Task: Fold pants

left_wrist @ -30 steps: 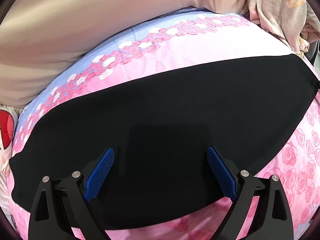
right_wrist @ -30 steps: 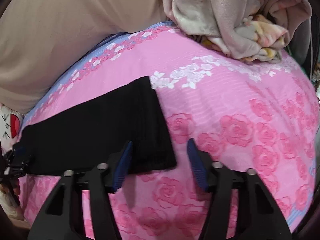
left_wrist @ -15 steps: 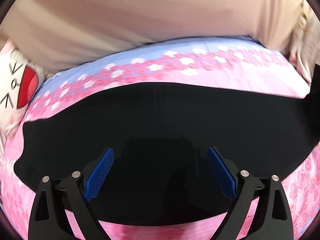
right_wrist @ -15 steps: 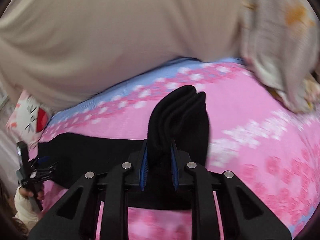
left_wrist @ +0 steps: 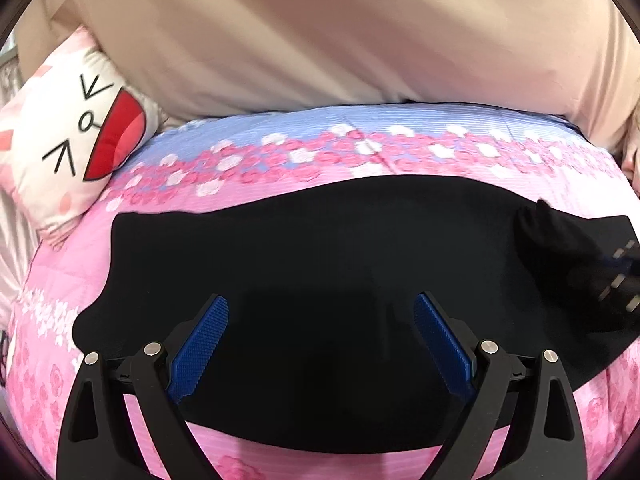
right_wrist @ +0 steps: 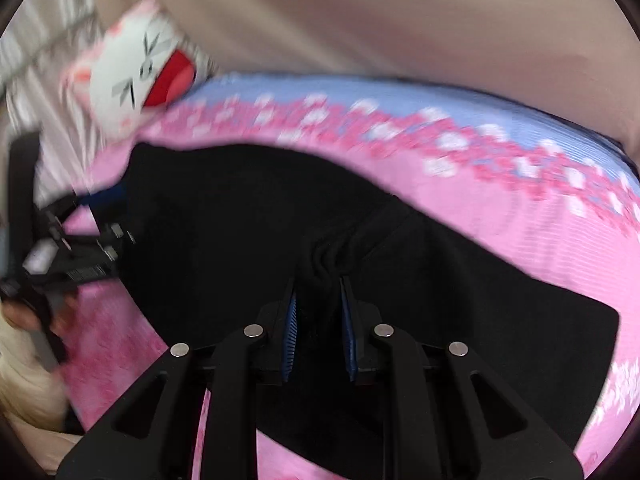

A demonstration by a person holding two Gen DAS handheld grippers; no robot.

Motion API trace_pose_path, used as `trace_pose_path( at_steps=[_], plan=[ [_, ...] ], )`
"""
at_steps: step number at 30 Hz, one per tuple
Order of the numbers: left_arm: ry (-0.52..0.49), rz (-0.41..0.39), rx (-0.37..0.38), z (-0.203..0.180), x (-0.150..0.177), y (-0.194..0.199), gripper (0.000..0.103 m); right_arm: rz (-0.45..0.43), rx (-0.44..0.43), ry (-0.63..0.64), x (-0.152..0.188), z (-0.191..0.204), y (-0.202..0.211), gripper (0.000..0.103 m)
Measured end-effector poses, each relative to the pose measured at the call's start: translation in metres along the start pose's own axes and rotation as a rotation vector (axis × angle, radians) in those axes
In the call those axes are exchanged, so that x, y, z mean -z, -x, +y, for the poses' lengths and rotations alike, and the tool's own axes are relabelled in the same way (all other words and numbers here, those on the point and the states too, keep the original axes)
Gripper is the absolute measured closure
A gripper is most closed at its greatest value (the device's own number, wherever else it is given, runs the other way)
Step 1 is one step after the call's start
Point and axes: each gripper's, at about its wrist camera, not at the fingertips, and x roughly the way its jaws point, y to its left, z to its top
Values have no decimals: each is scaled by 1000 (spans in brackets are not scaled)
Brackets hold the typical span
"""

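Black pants (left_wrist: pixel 312 256) lie flat across a pink floral bedsheet (left_wrist: pixel 360 152). My left gripper (left_wrist: pixel 320 320) is open and hovers just above the pants' near edge, holding nothing. My right gripper (right_wrist: pixel 318 300) is shut on a bunched end of the pants (right_wrist: pixel 336 248) and holds it lifted over the flat part of the pants (right_wrist: pixel 224 208). In the left wrist view the right gripper shows at the far right edge (left_wrist: pixel 618 276) with lifted black cloth. In the right wrist view the left gripper (right_wrist: pixel 108 216) shows at the far left.
A white cat-face pillow (left_wrist: pixel 80 136) lies at the bed's far left corner. A beige fabric surface (left_wrist: pixel 340 32) rises behind the bed. The person's hand (right_wrist: pixel 24 320) holds the left gripper at the left edge.
My right gripper closed on the pants' end, lifted it and carried it leftward over the pants. My left gripper shifted left along the pants and stayed open.
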Motion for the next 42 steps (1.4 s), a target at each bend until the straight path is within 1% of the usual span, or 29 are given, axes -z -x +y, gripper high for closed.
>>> trace_pose_path(
  at_steps=[1, 2, 4, 5, 6, 7, 8, 9, 10, 12, 14, 17, 18, 20, 22, 23, 25, 27, 31, 33, 37, 38, 40, 41, 42],
  plan=[
    [8, 2, 5, 5, 2, 0, 11, 19, 18, 21, 1, 7, -11, 83],
    [16, 5, 10, 9, 4, -2, 11, 13, 35, 40, 4, 12, -15, 80],
    [27, 10, 12, 16, 8, -4, 11, -11, 34, 65, 8, 19, -8, 67],
    [32, 14, 12, 19, 9, -5, 11, -22, 22, 56, 10, 20, 0, 66],
    [34, 15, 14, 21, 10, -6, 11, -55, 0, 43, 12, 20, 15, 67],
    [39, 14, 17, 24, 11, -6, 11, -78, -13, 31, 14, 18, 26, 64],
    [43, 12, 19, 26, 13, -4, 11, -99, -13, 21, 17, 16, 36, 59],
    [47, 10, 22, 28, 14, -3, 11, -122, 12, 16, 22, 13, 48, 47],
    [52, 9, 22, 31, 16, -3, 11, -130, 35, 25, 27, 12, 54, 39],
    [61, 8, 15, 34, 18, -3, 11, -109, 49, 31, 32, 10, 53, 40],
    [67, 16, 16, 36, 21, -4, 11, -88, 42, 30, 34, 13, 45, 40],
    [66, 22, 19, 35, 24, -4, 11, -75, 52, 65, 31, 25, 24, 40],
    [65, 21, 20, 35, 24, -3, 11, -71, 59, 76, 29, 30, 16, 43],
    [59, 19, 26, 34, 25, 0, 11, -55, 79, 97, 23, 38, -1, 55],
    [54, 15, 28, 34, 27, 3, 11, -46, 139, 105, 17, 42, -17, 74],
    [53, 14, 29, 34, 28, 4, 11, -51, 147, 106, 17, 40, -15, 76],
    [51, 12, 25, 36, 29, 5, 11, -50, 141, 92, 12, 42, -13, 86],
    [60, 10, 18, 41, 30, 7, 11, -61, 129, 96, 9, 49, -3, 87],
    [92, 10, 11, 53, 29, 7, 11, -91, 61, 145, 6, 75, 9, 87],
    [104, 13, -2, 57, 29, 5, 11, -93, 41, 174, -1, 91, 2, 87],
    [122, 14, -19, 68, 31, 8, 11, -91, 12, 198, -19, 109, -19, 87],
    [122, 13, -28, 70, 32, 8, 11, -85, 5, 203, -23, 111, -24, 87],
    [124, 13, -47, 76, 35, 10, 11, -40, -1, 212, -24, 114, -44, 87],
    [130, 15, -51, 79, 37, 11, 11, -37, -2, 219, -21, 114, -48, 86],
    [137, 18, -55, 83, 38, 11, 11, -55, -2, 237, -18, 116, -45, 82]
  ],
)
